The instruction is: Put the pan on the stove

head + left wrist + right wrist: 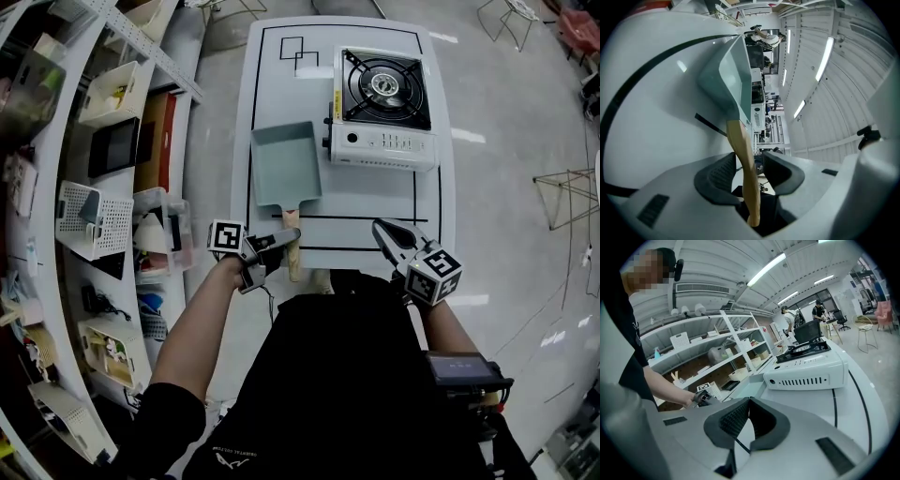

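A blue-green rectangular pan (286, 164) lies on the white table (375, 202), left of the gas stove (382, 108). Its wooden handle (294, 267) points back toward the table's front edge. My left gripper (279, 244) straddles that handle. In the left gripper view the handle (743, 145) runs between the pads with a gap on the right, so the left gripper (750, 163) is open. My right gripper (380, 228) hovers over the front right of the table, shut and empty. In the right gripper view its pads meet (749, 401), with the stove (806, 366) ahead and the pan (751, 386) to its left.
Shelves with white baskets (94, 216) and boxes stand close along the table's left side. Black lines are marked on the tabletop. Wire stools (562, 197) stand on the floor to the right. People (790, 319) stand far behind the stove.
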`<action>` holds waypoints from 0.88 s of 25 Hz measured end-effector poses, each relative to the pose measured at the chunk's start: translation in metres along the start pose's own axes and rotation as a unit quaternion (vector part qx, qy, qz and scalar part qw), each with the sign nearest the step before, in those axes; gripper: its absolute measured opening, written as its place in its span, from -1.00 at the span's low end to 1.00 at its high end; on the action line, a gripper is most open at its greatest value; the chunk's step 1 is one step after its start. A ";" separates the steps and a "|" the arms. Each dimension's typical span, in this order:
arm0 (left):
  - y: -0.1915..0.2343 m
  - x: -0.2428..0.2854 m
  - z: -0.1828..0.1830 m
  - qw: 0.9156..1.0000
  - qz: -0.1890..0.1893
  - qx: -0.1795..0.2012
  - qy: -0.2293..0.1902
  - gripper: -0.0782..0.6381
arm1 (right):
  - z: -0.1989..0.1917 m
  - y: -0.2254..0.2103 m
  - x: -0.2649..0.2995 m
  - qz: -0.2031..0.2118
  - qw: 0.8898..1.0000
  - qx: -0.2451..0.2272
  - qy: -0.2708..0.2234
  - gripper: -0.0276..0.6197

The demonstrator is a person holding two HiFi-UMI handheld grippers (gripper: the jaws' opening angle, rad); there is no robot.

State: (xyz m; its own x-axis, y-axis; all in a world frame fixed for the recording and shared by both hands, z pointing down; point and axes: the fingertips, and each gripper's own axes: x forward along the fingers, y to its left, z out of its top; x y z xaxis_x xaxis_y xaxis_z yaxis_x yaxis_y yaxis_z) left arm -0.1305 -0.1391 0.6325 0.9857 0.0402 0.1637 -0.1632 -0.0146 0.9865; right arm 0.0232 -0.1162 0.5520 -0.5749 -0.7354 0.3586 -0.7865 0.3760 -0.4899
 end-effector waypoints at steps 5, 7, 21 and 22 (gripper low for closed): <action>-0.003 0.011 -0.005 0.999 -0.026 -0.023 0.028 -0.31 | 0.003 -0.009 -0.001 -0.009 1.000 0.000 -0.002 -0.83; 0.000 0.012 -0.006 0.999 -0.025 -0.029 0.029 -0.44 | 0.000 -0.013 -0.002 -0.011 1.000 -0.004 -0.001 -0.83; 0.002 0.010 -0.009 0.996 -0.052 -0.076 -0.002 -0.54 | -0.002 -0.013 -0.004 -0.018 1.000 0.000 -0.002 -0.83; 0.002 0.011 -0.010 0.996 -0.053 -0.076 -0.002 -0.55 | -0.003 -0.012 -0.004 -0.018 1.000 0.000 -0.002 -0.83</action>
State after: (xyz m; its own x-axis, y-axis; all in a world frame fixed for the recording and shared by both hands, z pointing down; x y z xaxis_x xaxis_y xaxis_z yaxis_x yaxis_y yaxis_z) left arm -0.1208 -0.1283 0.6363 0.9978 0.0287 0.0590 -0.0625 0.1404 0.9881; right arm 0.0348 -0.1161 0.5584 -0.5456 -0.7509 0.3721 -0.8066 0.3501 -0.4762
